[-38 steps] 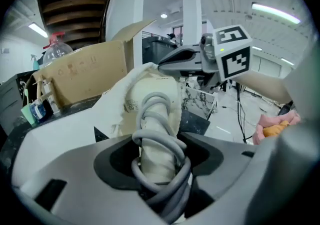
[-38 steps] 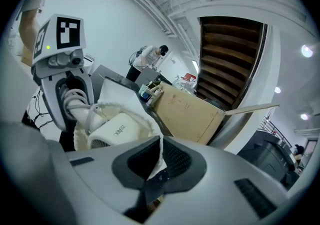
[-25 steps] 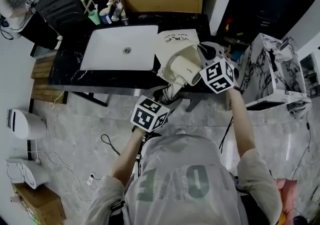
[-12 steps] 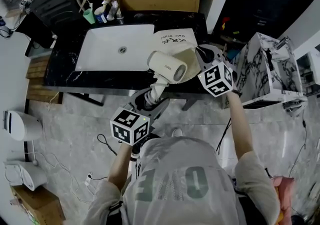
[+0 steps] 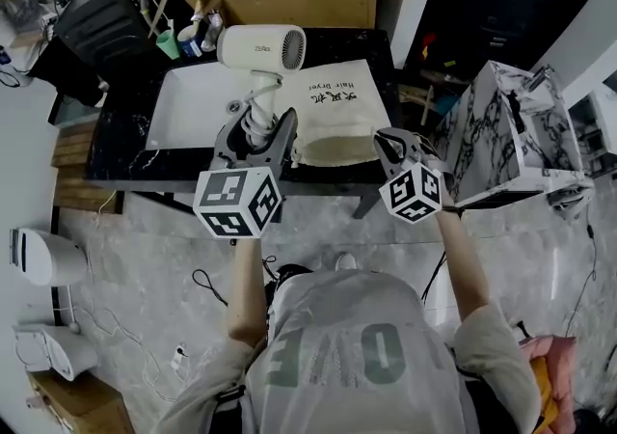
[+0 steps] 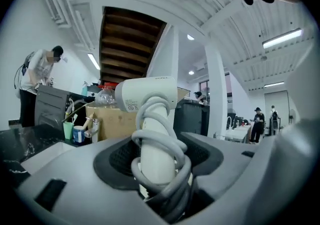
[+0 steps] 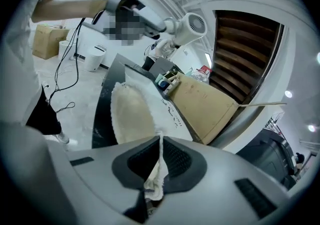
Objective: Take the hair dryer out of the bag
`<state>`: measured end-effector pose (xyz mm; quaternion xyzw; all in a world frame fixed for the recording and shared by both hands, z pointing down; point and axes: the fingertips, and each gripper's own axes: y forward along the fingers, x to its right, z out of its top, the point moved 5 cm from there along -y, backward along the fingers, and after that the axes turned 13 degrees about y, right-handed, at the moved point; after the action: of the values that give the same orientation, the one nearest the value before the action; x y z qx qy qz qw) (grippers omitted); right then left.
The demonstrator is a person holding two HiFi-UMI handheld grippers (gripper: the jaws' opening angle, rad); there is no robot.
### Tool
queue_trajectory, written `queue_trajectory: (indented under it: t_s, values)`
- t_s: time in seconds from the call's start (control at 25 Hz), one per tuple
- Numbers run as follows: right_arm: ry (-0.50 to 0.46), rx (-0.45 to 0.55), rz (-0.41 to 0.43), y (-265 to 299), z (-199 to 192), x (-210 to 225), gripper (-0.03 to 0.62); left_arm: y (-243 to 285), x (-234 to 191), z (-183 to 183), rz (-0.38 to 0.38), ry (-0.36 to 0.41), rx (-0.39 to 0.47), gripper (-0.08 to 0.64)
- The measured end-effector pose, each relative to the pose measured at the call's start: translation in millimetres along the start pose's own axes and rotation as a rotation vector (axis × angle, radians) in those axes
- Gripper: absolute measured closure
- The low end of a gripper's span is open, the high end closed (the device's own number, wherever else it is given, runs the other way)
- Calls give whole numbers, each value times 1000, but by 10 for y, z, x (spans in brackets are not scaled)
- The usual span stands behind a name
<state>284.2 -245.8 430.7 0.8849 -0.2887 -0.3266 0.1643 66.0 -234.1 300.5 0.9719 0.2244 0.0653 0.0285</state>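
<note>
Holds dryer (image 5: 260,46) upright in left gripper (image 5: 255,133), jaws pressed on its cord-wrapped handle, head above the jaws, over sink (image 5: 193,104), clear of bag (image 5: 333,114). Pinches bag's edge in right gripper (image 5: 395,148), jaws together; bag flat on counter (image 5: 125,148).

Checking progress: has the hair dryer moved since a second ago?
Yes. The hair dryer moved up and left, from the bag to over the sink.

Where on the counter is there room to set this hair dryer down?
Bare: the white sink basin and the black counter strip left of it. Taken: the cloth bag covers the right side, and cups and bottles crowd the back-left corner.
</note>
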Motion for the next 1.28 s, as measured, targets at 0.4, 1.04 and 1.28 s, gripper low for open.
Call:
queue_trajectory:
  t_s: [0.4, 1.04, 1.28]
  values:
    - [-9, -112, 71, 89, -393, -434, 548, -30, -77, 266, 145, -37, 226, 284]
    - [144, -56, 93, 99, -445, -397, 546, -298, 121, 94, 222, -19, 336, 284]
    - [169, -46, 105, 55, -406, -349, 546, -285, 135, 97, 220, -24, 337, 284]
